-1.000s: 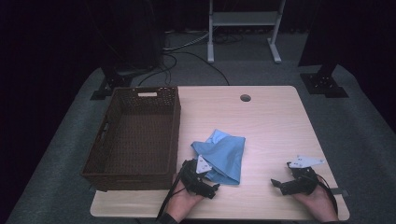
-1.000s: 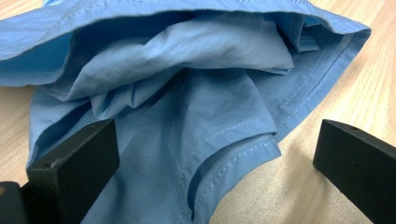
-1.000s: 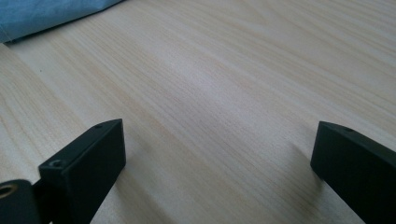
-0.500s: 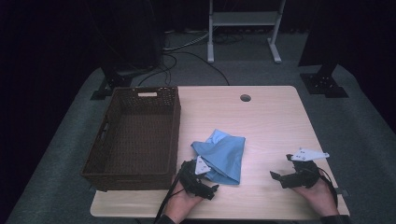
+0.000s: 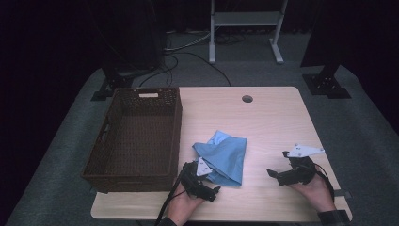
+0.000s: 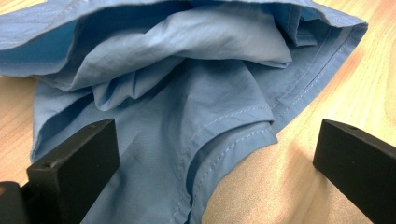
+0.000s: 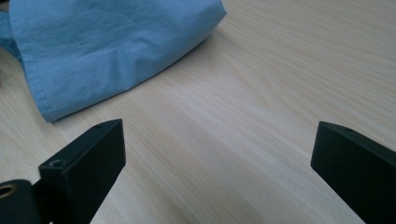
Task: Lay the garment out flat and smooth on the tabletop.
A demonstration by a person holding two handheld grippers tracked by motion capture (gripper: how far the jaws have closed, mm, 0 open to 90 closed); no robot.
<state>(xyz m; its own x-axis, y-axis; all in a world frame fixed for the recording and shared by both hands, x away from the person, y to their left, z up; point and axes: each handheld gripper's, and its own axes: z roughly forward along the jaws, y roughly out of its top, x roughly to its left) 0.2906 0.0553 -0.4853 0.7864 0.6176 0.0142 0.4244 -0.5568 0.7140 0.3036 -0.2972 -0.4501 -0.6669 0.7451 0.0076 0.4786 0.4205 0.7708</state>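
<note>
Blue cloth (image 5: 223,155) crumpled near front-middle of table (image 5: 273,122), just right of brown wicker basket (image 5: 134,136), apart from it.
Left gripper (image 5: 212,190) at near edge of cloth, jaws spread wide, grasping nothing; in left gripper view, hem of cloth (image 6: 224,144) lying between jaws, one jaw over fabric, possibly touching, hard to tell.
Right gripper (image 5: 277,170) low over bare wood, well right of cloth, jaws released, wide apart, pointing toward cloth (image 7: 112,46).
Basket at left side of table.
</note>
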